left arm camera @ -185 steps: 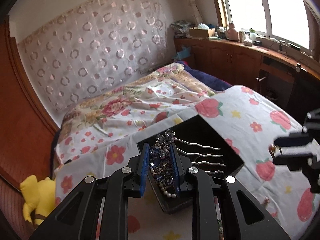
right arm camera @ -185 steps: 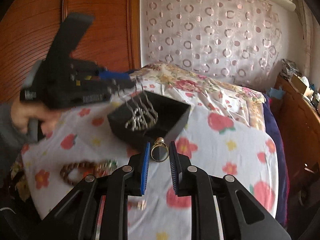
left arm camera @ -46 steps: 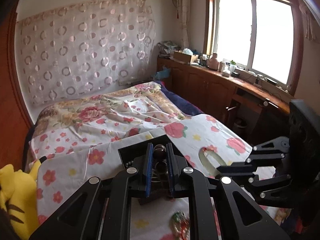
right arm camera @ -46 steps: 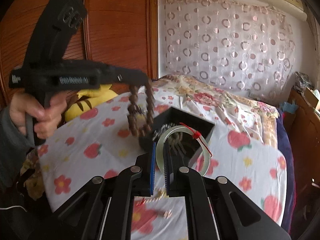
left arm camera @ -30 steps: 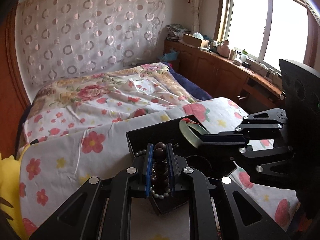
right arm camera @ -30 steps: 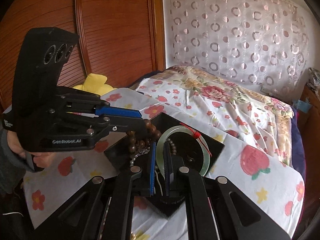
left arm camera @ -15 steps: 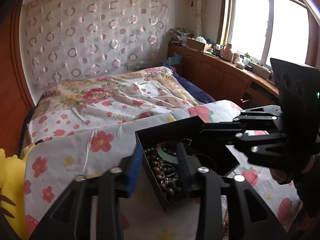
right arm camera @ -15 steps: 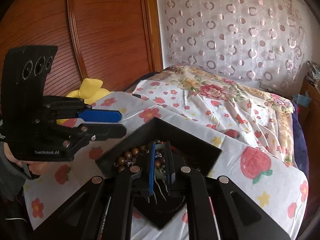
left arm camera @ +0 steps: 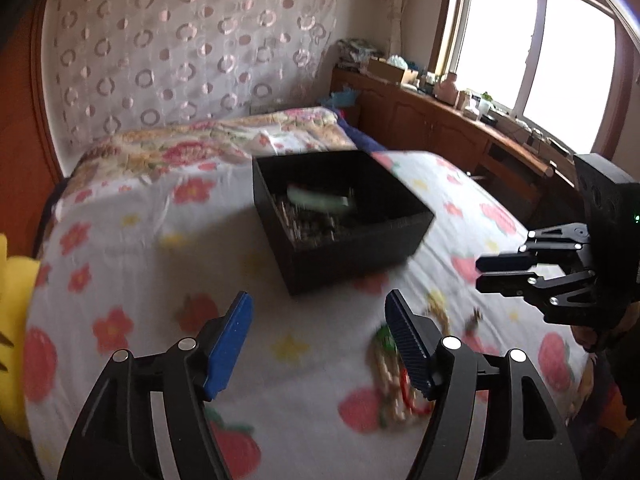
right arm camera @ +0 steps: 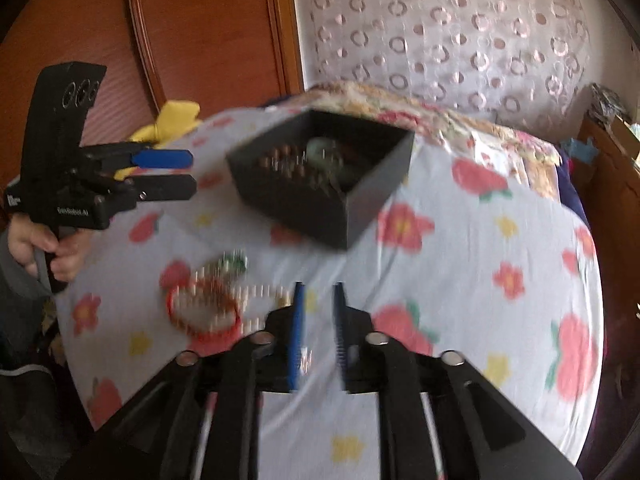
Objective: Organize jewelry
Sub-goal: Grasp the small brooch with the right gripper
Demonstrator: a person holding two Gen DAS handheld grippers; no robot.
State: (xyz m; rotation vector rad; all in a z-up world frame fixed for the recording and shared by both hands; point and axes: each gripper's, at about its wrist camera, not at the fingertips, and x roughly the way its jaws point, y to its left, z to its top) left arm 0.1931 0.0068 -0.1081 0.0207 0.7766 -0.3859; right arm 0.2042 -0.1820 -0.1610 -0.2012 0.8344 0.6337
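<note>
A black open box [left arm camera: 400, 194] [right arm camera: 376, 176] sits on the flowered cloth and holds a pale green bangle [left arm camera: 318, 199] [right arm camera: 320, 148], brown beads [left arm camera: 308, 226] and other pieces. My left gripper [left arm camera: 320, 328] is open and empty, held back from the box; it also shows in the right wrist view [right arm camera: 172, 172]. My right gripper [right arm camera: 318, 320] is slightly open and empty, in front of the box; it also shows in the left wrist view [left arm camera: 492, 272]. A pile of loose jewelry with a red bangle and pale beads [left arm camera: 394, 376] [right arm camera: 208, 300] lies on the cloth between the grippers.
The flowered cloth [left arm camera: 140, 248] covers a raised surface in front of a bed [left arm camera: 208, 136]. A yellow plush toy [left arm camera: 12, 292] lies at the left edge. A wooden wardrobe [right arm camera: 180, 40] and wooden cabinets under a window [left arm camera: 448, 128] border the room.
Both grippers have pulled back from the box and opened. The brown beads and the green bangle now lie in the box. Both views are blurred by motion.
</note>
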